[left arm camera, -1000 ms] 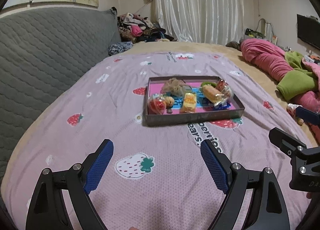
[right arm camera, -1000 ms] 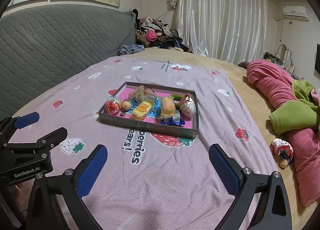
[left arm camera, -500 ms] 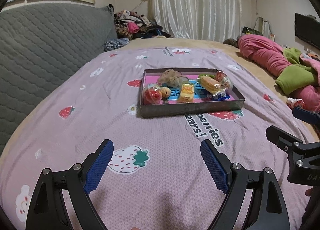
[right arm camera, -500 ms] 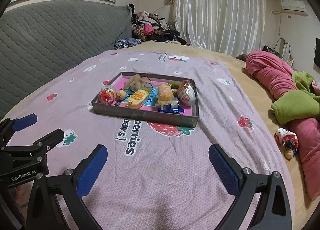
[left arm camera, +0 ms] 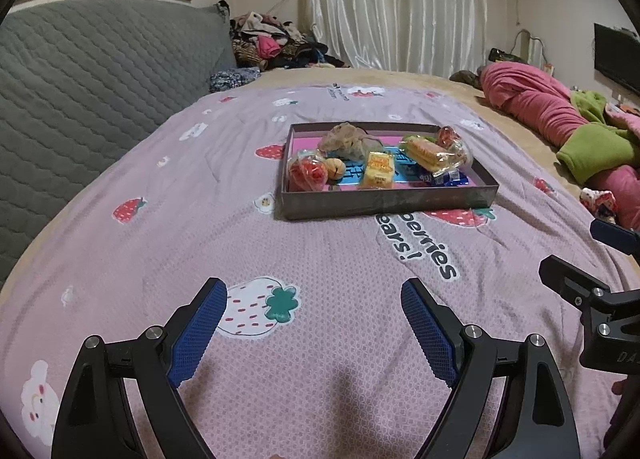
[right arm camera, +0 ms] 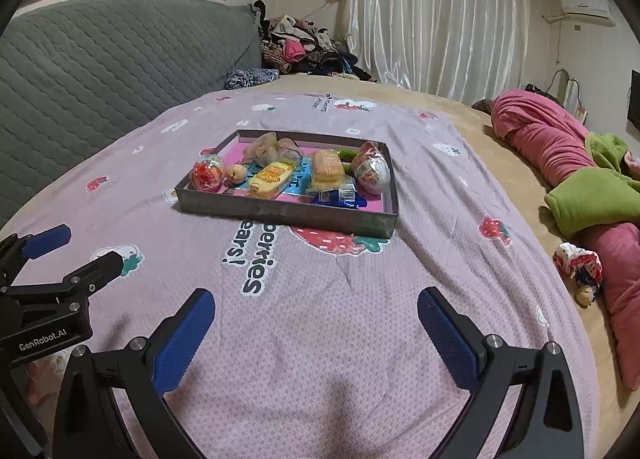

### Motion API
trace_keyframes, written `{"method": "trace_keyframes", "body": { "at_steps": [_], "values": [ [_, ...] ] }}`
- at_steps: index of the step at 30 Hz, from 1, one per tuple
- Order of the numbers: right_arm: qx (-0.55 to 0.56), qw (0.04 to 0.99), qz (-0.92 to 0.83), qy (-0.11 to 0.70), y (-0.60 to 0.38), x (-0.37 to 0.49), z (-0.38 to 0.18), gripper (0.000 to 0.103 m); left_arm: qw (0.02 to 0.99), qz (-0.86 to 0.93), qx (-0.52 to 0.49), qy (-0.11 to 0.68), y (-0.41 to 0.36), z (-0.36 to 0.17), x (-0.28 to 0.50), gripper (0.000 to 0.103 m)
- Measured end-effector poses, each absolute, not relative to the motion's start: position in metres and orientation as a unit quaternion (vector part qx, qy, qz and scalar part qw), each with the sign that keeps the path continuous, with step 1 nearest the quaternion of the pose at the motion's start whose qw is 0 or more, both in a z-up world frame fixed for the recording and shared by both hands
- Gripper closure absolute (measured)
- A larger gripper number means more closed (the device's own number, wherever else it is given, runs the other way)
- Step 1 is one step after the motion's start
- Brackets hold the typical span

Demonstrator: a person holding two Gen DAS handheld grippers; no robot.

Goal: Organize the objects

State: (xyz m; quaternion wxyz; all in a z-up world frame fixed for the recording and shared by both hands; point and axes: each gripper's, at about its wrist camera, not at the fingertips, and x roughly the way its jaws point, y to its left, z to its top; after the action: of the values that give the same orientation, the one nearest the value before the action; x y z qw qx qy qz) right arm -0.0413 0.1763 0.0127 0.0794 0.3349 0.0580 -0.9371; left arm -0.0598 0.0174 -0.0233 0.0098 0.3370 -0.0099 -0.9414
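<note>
left gripper [left arm camera: 314,305] wide open, empty | right gripper [right arm camera: 316,315] same | "GenRobot.AI" label [right arm camera: 42,341] | blanket [right arm camera: 320,279] print, perhaps "berries"

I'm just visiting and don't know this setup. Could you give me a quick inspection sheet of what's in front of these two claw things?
Surface: bed with a pink strawberry-print blanket, lying flat.
Job's things: shallow cardboard tray holding wrapped snacks: yellow snack packet, round red candy, egg-shaped toy, blue wrapper.
Clutter: small doll lying beside the blanket; rolled pink and green bedding; clothes pile.
Grippers: left gripper open, empty, short of the tray; right gripper open, empty.
Cables: nothing seen.
Surroundings: grey quilted headboard, white curtain, air conditioner.
</note>
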Motion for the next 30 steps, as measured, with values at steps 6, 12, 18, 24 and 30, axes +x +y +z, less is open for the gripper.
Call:
{"method": "trace_keyframes", "body": {
  "at_steps": [6,12,18,24,30],
  "values": [
    [0.339,0.079,-0.936,0.055,0.178,-0.042,0.004,0.001,0.004,-0.941,0.337,-0.007,0.018,-0.03,-0.061,0.013],
    [0.342,0.078,-0.935,0.054,0.18,-0.042,-0.003,0.001,0.009,-0.942,0.336,-0.007,0.019,-0.035,-0.062,0.013],
    [0.347,0.076,-0.933,0.054,0.182,-0.043,-0.01,0.001,0.005,-0.941,0.339,-0.01,0.019,-0.039,-0.062,0.013],
    [0.35,0.073,-0.932,0.055,0.184,-0.044,-0.014,0.001,0.006,-0.938,0.348,0.0,0.018,-0.046,-0.065,0.013],
    [0.355,0.076,-0.93,0.06,0.18,-0.045,-0.017,0.001,0.009,-0.937,0.35,0.002,0.017,-0.048,-0.066,0.013]
  ]
}}
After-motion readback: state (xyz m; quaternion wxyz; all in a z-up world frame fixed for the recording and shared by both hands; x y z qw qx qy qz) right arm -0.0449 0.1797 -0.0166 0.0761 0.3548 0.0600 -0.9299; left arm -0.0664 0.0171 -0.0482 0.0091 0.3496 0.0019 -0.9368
